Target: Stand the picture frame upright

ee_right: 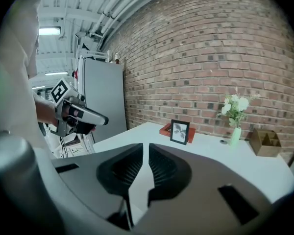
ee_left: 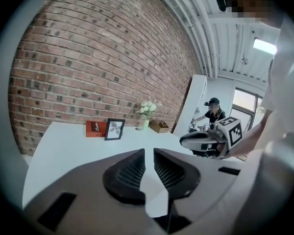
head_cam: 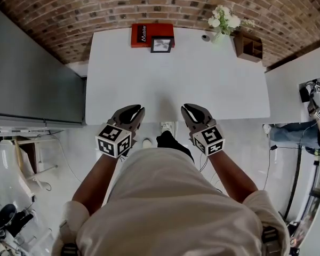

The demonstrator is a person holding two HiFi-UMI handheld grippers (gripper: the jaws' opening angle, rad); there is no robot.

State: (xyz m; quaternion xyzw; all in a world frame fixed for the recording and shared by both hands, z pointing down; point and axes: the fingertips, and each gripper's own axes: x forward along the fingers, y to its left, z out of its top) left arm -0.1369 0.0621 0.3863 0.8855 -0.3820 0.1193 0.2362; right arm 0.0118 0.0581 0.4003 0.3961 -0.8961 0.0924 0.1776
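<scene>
A black picture frame (head_cam: pixel 161 44) stands upright at the far edge of the white table (head_cam: pixel 176 84), leaning against a red box (head_cam: pixel 152 34). It also shows in the left gripper view (ee_left: pixel 114 129) and the right gripper view (ee_right: pixel 180 131), far ahead of both jaws. My left gripper (head_cam: pixel 134 111) and right gripper (head_cam: pixel 191 110) hover side by side at the table's near edge, close to my body. The left jaws (ee_left: pixel 148 153) stand a little apart with nothing between them. The right jaws (ee_right: pixel 146 148) show only a narrow gap, also empty.
A vase of white flowers (head_cam: pixel 224 23), a small round object (head_cam: pixel 205 37) and a wooden organiser (head_cam: pixel 249 46) sit at the far right of the table. A grey cabinet (head_cam: pixel 32 79) stands to the left. Another person (head_cam: pixel 314 116) works at the right, past a second white surface.
</scene>
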